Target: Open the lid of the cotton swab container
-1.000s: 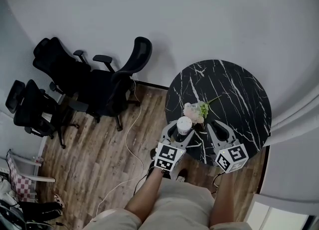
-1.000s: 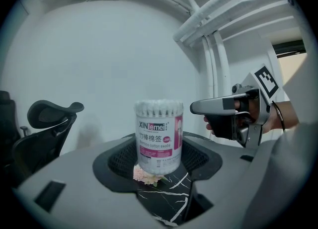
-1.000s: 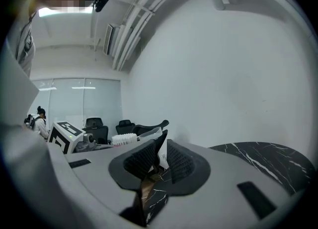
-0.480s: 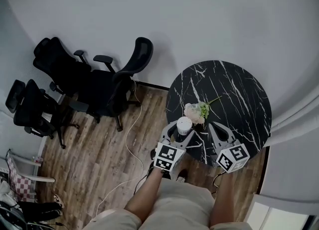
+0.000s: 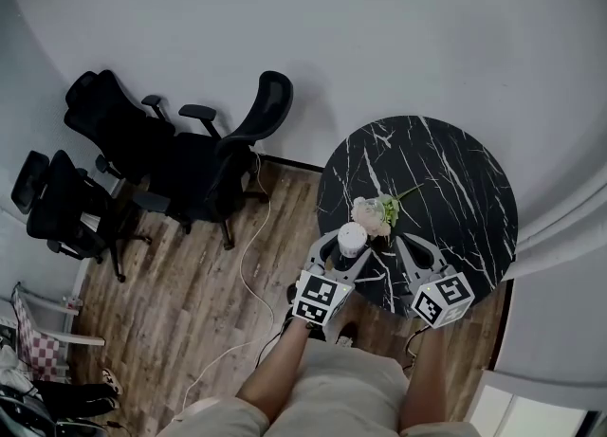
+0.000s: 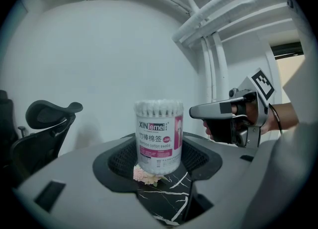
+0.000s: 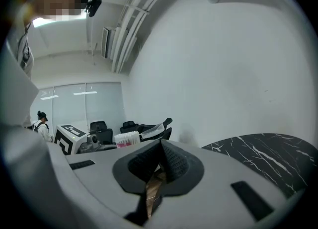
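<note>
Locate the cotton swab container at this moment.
In the head view, the cotton swab container is at the near left edge of the marble table, gripped in the left claw, with the pink flower just beyond it.

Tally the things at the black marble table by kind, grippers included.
cotton swab container: 1
flower: 1
grippers: 2, the left gripper and the right gripper
total: 4
</note>
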`<state>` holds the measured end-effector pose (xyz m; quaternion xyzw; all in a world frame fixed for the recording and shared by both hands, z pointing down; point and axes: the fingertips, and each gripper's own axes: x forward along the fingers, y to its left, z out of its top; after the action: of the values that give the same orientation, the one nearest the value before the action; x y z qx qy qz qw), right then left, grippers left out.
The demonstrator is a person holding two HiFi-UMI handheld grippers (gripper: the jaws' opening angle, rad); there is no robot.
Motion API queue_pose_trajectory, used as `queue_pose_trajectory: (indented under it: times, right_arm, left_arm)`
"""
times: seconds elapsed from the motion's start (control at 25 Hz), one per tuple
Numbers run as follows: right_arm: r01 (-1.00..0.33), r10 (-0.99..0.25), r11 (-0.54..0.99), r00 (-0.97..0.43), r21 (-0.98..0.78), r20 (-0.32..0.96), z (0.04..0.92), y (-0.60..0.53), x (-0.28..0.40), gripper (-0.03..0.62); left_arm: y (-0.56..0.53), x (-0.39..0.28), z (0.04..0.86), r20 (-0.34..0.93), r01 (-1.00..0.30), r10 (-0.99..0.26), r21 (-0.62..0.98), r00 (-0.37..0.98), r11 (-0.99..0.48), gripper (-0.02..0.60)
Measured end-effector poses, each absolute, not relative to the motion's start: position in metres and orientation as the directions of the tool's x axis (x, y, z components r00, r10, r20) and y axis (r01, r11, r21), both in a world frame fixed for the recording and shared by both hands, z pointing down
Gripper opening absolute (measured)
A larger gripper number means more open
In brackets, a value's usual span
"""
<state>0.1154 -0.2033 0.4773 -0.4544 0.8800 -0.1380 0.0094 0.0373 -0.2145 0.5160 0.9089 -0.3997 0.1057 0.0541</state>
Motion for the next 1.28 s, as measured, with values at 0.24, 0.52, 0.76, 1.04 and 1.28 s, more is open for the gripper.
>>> queue_pose_trajectory:
  times: [0.24,0.52,0.76,1.04,1.28]
  right_arm:
    - [-0.804,-0.811,0.536,-0.575,-0.258,0.107,0.476,-0.205,0.120,0.034]
    - [-0.814,-0.823,0.527,-0.561,-0.245,0.093,0.472,-0.204,0.127,0.034]
    - [-0.819,-0.823,0.523,-0.557,-0.235,0.110,0.474,-0.199,0.130,0.034]
    - [-0.815,-0.814,0.534,-0.567,-0.225,0.122,0.477,-0.195,0.126,0.034]
    - [-0.807,-0.805,0.548,-0.581,-0.222,0.125,0.479,-0.192,0.121,0.034]
  left_arm:
    - [-0.214,0.040,0.515,0.239,-0.732,-0.707,0.024,0.666,-0.681,0.268]
    - [-0.213,0.044,0.514,0.240,-0.728,-0.703,0.024,0.669,-0.685,0.268]
    - [-0.208,0.046,0.516,0.242,-0.727,-0.701,0.024,0.671,-0.687,0.268]
    - [-0.204,0.043,0.517,0.243,-0.731,-0.705,0.024,0.666,-0.682,0.268]
    - [-0.202,0.039,0.519,0.246,-0.735,-0.708,0.024,0.662,-0.678,0.268]
